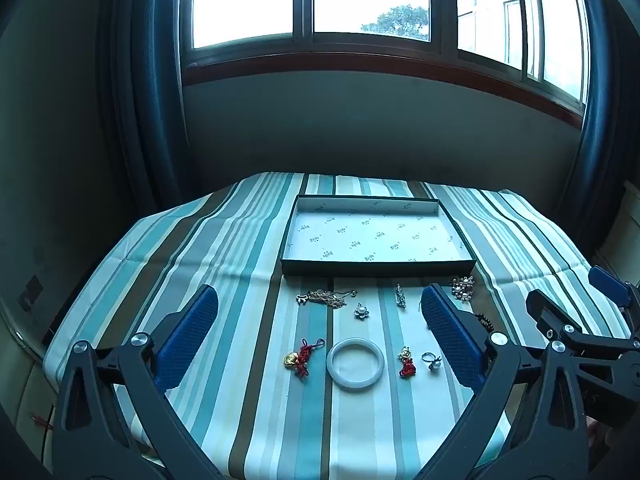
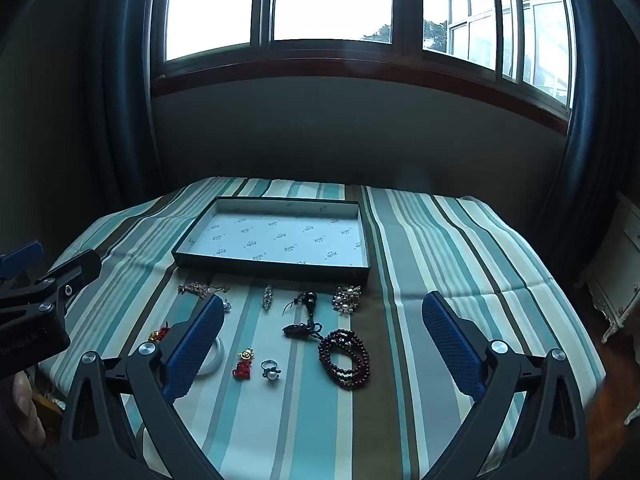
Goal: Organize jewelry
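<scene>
Jewelry spread on striped desk (image 1: 248, 420), just at 6 o'clock of open box (image 1: 376, 270). In your right view, left pad hides half of white bangle (image 2: 214, 360) and gold chain (image 2: 202, 289). Dark bead bracelet (image 2: 346, 358) lies at 5 o'clock. Left gripper (image 1: 320, 342) and right gripper (image 2: 322, 344): jaws wide apart, holding nothing.
</scene>
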`<act>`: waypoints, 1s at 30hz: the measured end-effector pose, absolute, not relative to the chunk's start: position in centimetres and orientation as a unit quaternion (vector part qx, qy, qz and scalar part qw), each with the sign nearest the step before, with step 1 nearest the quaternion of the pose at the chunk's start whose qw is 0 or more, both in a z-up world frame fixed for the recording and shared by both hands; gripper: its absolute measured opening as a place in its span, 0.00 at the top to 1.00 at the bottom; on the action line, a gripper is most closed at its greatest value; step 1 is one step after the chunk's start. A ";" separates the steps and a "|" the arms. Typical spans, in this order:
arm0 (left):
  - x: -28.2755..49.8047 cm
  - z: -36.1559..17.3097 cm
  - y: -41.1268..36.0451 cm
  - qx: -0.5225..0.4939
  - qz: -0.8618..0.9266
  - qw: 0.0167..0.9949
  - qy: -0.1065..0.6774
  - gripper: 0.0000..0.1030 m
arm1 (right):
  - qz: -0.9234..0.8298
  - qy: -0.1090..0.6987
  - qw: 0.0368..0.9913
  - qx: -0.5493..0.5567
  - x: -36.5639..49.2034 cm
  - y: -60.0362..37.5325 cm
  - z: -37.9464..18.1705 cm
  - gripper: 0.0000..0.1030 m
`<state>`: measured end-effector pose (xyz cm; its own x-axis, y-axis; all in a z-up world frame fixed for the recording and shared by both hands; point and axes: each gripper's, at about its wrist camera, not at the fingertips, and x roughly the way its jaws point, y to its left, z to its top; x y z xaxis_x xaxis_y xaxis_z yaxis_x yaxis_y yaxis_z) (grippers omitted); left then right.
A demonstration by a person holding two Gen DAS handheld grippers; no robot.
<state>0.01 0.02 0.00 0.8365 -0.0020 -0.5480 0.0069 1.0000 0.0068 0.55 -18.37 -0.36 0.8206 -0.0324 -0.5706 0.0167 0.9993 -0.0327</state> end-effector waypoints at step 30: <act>-0.4 0.4 0.4 0.008 -0.006 0.959 0.284 0.02 | -0.012 0.291 0.957 -0.014 0.0 -18.1 1.2 0.04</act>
